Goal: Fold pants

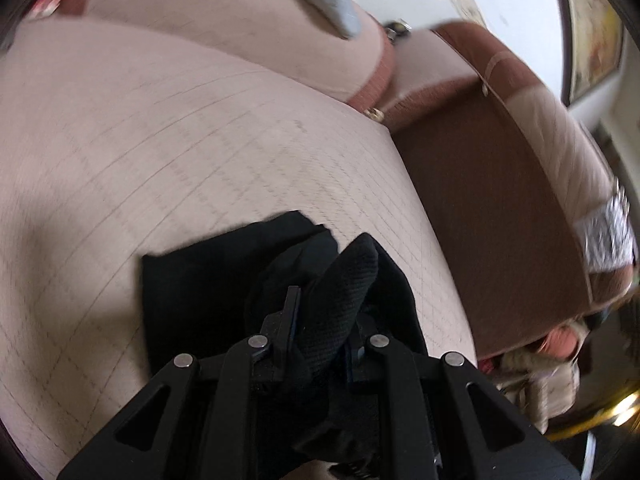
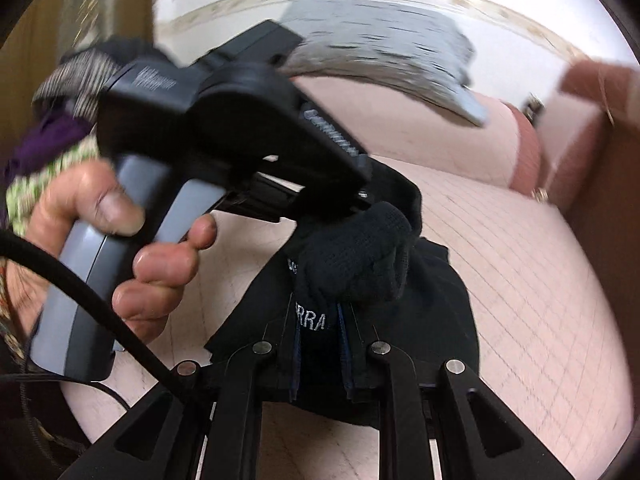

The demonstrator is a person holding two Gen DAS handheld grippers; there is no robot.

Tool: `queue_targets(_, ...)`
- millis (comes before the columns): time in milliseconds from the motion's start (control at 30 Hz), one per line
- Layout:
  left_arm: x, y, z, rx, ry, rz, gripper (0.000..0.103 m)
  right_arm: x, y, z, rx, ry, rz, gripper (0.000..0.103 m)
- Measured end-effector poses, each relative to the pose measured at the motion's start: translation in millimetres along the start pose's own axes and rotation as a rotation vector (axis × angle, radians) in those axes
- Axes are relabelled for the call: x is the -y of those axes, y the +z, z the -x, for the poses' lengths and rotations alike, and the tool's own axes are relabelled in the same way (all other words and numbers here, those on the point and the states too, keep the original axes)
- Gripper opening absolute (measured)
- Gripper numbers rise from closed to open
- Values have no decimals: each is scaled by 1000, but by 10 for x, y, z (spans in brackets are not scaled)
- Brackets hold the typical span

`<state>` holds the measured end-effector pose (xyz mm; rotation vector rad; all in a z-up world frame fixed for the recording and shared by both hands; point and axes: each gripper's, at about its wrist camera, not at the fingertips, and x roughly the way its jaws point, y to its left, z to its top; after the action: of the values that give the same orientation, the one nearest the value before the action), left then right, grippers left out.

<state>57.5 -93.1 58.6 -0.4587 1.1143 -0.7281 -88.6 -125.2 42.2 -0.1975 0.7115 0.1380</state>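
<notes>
Sofa cushion (image 1: 168, 152), pink-beige with a faint grid of stitched lines, fills most of what both my cameras see, and I place everything against it. Behind its far edge rises the padded back, and a grey pillow (image 2: 384, 40) leans there, well apart from the work. To the cushion's right stands the brown armrest (image 1: 480, 184).

On the cushion's near half lie the black pants (image 2: 436, 320), gathered into a compact dark bundle instead of spread at full length. From that I judge the main folds are made and what remains is one closing fold or a tidy-up; the blur keeps me from counting layers, and the top flap looks loose and humped, not pressed flat.

My left gripper (image 1: 320, 312) sits over the bundle's near edge, clenched on a thick roll of the knit fabric that bulges up between its fingers. In the right wrist view that same tool crosses the upper left, with my bare left hand (image 2: 132, 248) wrapped around its grey handle.

My right gripper (image 2: 318, 332) is closed upon a strip of the pants with white lettering, likely the waistband (image 2: 314, 322), just below the humped fold.

Smoothing the hump and laying it down square on the cushion is what I think is left.
</notes>
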Motion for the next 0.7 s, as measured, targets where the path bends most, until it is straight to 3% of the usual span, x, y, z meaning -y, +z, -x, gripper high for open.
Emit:
queue_targets(100,-294,-93,41,6,-19,99,18,-228,-61,-137,-21,8,93,19)
queue_targets(200,-524,-172,138,8,-46,177,22,-473,-176,-171,-37,30,200,27)
queue_targets(267,-598,-217,217,7,-57,200,26,-616,-290,-175,-37,34,283,41)
queue_targets(367,-665,-277,429,37,11,200,53,-802,-451,-174,-34,32,384,66)
queue_targets(400,-706,-298,505,52,32,200,61,-834,-493,-156,-25,27,408,67)
queue_targets(533,-905,-352,711,82,90,234,62,-825,-582,-80,-7,20,434,67)
queue_targets(700,-942,-439,895,119,95,251,62,-431,-525,262,14,86,291,67)
